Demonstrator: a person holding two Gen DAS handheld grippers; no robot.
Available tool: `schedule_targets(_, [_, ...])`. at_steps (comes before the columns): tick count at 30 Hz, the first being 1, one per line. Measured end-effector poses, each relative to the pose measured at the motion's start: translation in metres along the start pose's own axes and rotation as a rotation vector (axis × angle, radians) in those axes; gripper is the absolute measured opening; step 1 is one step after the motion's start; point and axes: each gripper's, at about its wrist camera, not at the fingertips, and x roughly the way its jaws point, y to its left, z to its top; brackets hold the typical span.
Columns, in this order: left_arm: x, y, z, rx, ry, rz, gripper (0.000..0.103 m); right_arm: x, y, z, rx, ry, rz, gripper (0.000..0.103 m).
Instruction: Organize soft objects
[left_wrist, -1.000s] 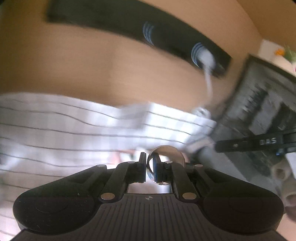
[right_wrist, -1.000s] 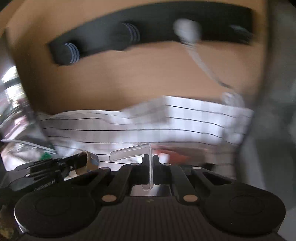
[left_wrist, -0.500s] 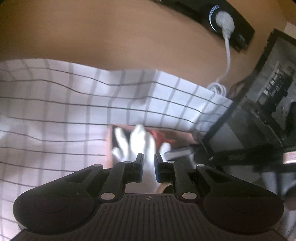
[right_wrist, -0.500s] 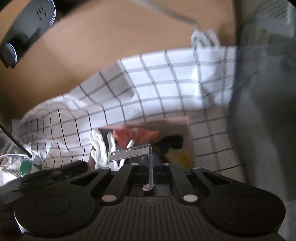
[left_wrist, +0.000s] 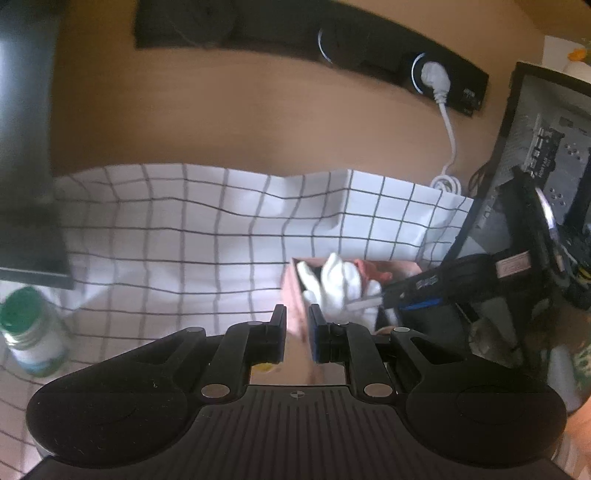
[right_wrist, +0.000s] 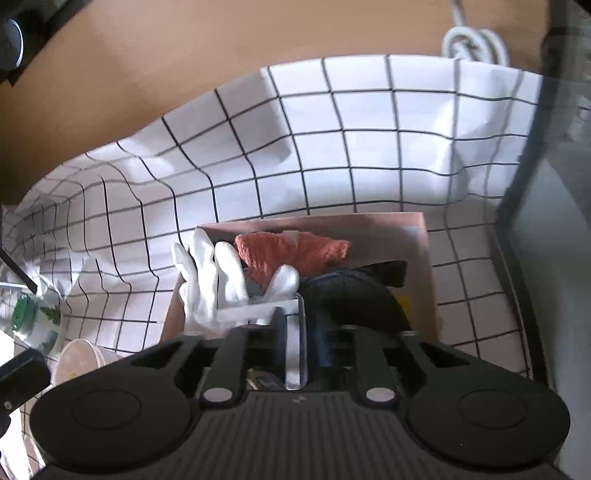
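The left wrist view looks forward and slightly down across the checked cloth (left_wrist: 207, 236) toward the pink box (left_wrist: 293, 295), some way off. The right wrist view tilts steeply down, close above the same box (right_wrist: 424, 258). Both share box, cloth and white glove (right_wrist: 210, 280).

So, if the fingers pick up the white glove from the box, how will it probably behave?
The white glove looks like thin cloth, so it is probably floppy and light; its fingers would likely droop. It hangs partly over the wall of the pink box, so a pull may drag it along the edge. It touches the orange cloth, which might snag and come along.
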Motion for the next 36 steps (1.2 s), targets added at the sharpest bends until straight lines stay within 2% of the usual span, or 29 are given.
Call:
schedule_targets(3, [-0.016, 0.012, -0.011, -0.010, -0.033, 0.008, 0.014, -0.025, 0.003, -0.009, -0.024, -0.080, -0.013, 0.058])
schedule_targets(10, [-0.043, 0.029, -0.056, -0.056, -0.046, 0.075, 0.014, -0.077, 0.018, -0.048, -0.136, -0.175, -0.028, 0.067])
schedule_targets(13, [-0.054, 0.029, -0.084, -0.070, -0.016, 0.130, 0.015, -0.093, 0.027, -0.072, -0.218, -0.183, 0.006, 0.071])
schedule_targets(15, [-0.059, 0.027, -0.102, -0.090, 0.023, 0.172, 0.014, -0.099, 0.030, -0.091, -0.273, -0.186, 0.046, 0.078])
schedule_targets(18, [-0.064, 0.017, -0.128, -0.121, 0.059, 0.253, 0.015, -0.098, 0.029, -0.116, -0.323, -0.154, 0.126, 0.079])
schedule_targets(21, [-0.067, 0.003, -0.152, -0.192, 0.085, 0.325, 0.014, -0.088, 0.026, -0.140, -0.370, -0.081, 0.173, 0.079])
schedule_targets(26, [-0.067, -0.030, -0.185, -0.212, 0.102, 0.428, 0.015, -0.070, 0.021, -0.175, -0.492, -0.018, 0.183, 0.079])
schedule_targets(30, [-0.063, -0.048, -0.202, -0.223, 0.107, 0.477, 0.016, -0.062, 0.012, -0.185, -0.509, 0.000, 0.205, 0.079])
schedule_targets(34, [-0.057, -0.058, -0.205, -0.217, 0.062, 0.521, 0.016, -0.045, 0.004, -0.187, -0.496, 0.036, 0.202, 0.080])
schedule_targets(36, [-0.052, -0.061, -0.203, -0.217, 0.050, 0.533, 0.017, -0.043, 0.001, -0.190, -0.494, 0.013, 0.212, 0.089])
